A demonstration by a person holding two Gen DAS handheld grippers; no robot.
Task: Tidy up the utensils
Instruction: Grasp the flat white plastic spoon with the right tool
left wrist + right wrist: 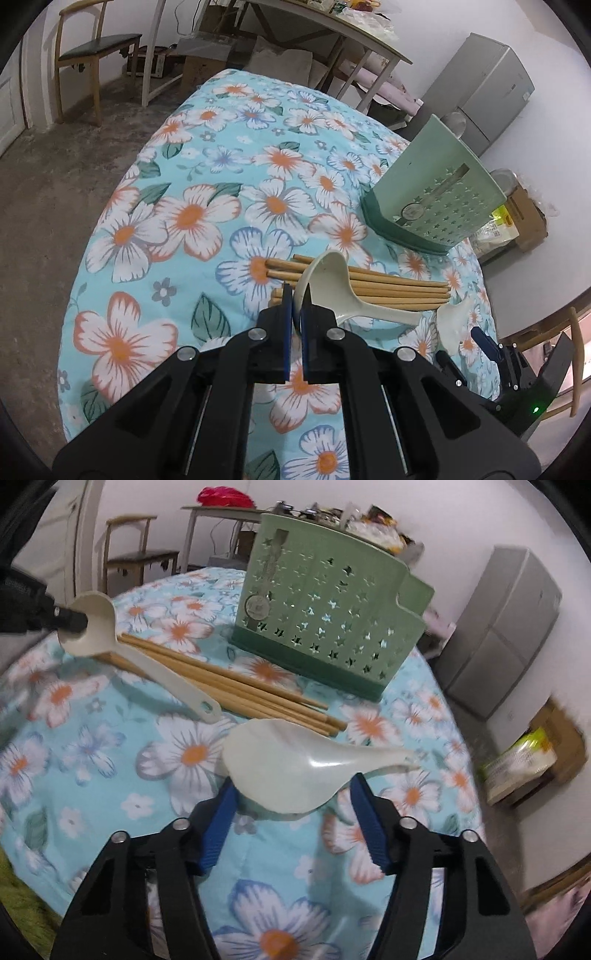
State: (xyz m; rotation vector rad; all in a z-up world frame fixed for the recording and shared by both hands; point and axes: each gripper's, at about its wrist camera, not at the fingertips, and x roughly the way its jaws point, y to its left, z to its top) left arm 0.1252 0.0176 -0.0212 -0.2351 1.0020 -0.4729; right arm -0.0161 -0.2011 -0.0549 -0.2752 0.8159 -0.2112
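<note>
Left gripper (294,295): clenched on the rim of the ladle's (334,291) bowl at lower centre of the left wrist view, one finger inside the bowl, one outside
Ladle: cream plastic, bowl lifted, handle trailing right across the chopsticks (369,286); whether the handle end rests on them cannot be told
Right gripper (291,794): jaws spread either side of the rice paddle (295,768) at centre of the right wrist view; pads look just clear of the paddle's edges, so not yet grasping, though the blur leaves this unsure
Rice paddle: white, translucent, lying flat on the floral cloth (92,746), blade to the left, narrow handle pointing right
Holder (325,602): green, star-pierced, upright at upper centre of the right wrist view, just beyond the chopsticks
Chopsticks: bundle of wooden sticks lying between holder and paddle
Step in hand: likely closing on the paddle while the ladle is carried toward the holder
Doing it well: better to squeeze nearer the paddle's narrow neck than across the wide blade, where thin plastic may bow or slip
Ladle advice: lift clear of the chopsticks before swinging, then turn handle-down over the holder's open top
Risk: trailing handle could drag the sticks out of line
</note>
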